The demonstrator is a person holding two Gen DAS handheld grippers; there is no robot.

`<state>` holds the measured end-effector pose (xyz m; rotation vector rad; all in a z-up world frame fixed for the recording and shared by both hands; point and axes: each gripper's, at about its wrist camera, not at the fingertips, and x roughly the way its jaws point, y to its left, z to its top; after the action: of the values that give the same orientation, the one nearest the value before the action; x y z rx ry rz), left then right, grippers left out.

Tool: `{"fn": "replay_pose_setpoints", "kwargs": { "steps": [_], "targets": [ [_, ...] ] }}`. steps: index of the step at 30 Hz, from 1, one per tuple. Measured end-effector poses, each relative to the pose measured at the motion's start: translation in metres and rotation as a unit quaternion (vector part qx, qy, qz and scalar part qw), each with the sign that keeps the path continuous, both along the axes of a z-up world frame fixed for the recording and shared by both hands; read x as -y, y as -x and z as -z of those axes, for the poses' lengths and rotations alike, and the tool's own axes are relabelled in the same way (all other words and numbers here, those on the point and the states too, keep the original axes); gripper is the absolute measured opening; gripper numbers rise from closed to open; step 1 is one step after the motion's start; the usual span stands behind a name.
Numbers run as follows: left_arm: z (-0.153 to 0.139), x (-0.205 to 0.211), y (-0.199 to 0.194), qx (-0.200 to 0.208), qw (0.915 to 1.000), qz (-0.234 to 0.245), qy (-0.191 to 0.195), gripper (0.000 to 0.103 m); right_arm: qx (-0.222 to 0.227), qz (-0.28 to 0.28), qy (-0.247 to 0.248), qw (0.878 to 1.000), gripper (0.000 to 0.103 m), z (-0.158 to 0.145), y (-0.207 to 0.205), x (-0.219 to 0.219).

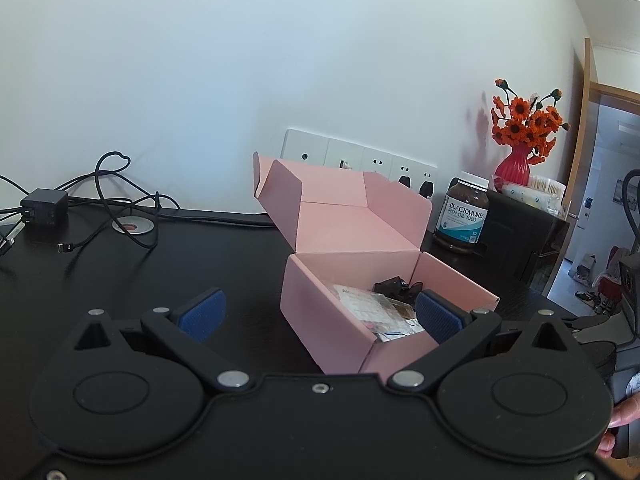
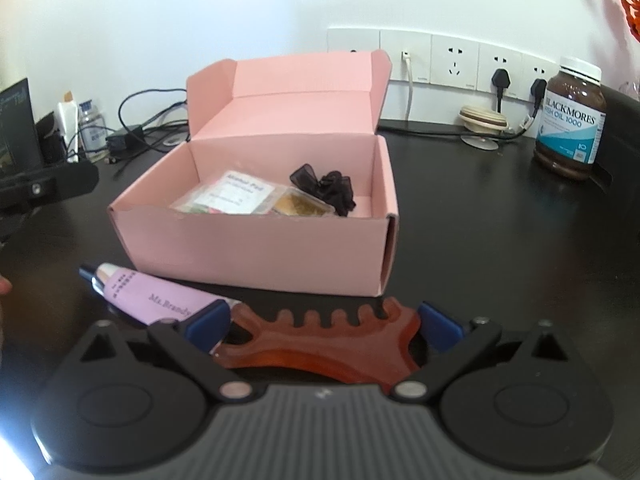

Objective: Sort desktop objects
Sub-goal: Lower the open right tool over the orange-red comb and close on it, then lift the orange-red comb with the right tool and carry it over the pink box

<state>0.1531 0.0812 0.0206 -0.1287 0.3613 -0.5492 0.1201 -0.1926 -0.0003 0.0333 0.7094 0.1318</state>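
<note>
In the left wrist view, your left gripper [image 1: 320, 312] stood with its jaws spread wide and nothing between them. The open pink cardboard box [image 1: 384, 280] sat just ahead, its near corner reaching between the blue pads [image 1: 202, 310], with packets and a black hair tie inside.

In the right wrist view, your right gripper [image 2: 326, 324] had its jaws set against both ends of a reddish-brown comb [image 2: 328, 344]. A lilac Ms.Brandy tube [image 2: 156, 296] lay beside the left pad, the box just beyond.
</note>
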Motion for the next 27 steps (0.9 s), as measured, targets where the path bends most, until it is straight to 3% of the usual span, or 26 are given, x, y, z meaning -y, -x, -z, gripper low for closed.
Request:
{"fn": "replay_pose_setpoints", "kwargs": {
  "steps": [18, 27],
  "targets": [
    [0.001, -0.002, -0.002, -0.008, 0.9999, -0.001, 0.008, 0.103, 0.028, 0.023, -0.031, 0.999, 0.1, -0.004, 0.015, 0.022],
    [0.001, -0.001, -0.002, -0.007, 1.0, -0.002, 0.006, 0.103, 0.08, 0.033, 0.014, 0.996, 0.099, -0.013, 0.028, 0.023]
  ]
}}
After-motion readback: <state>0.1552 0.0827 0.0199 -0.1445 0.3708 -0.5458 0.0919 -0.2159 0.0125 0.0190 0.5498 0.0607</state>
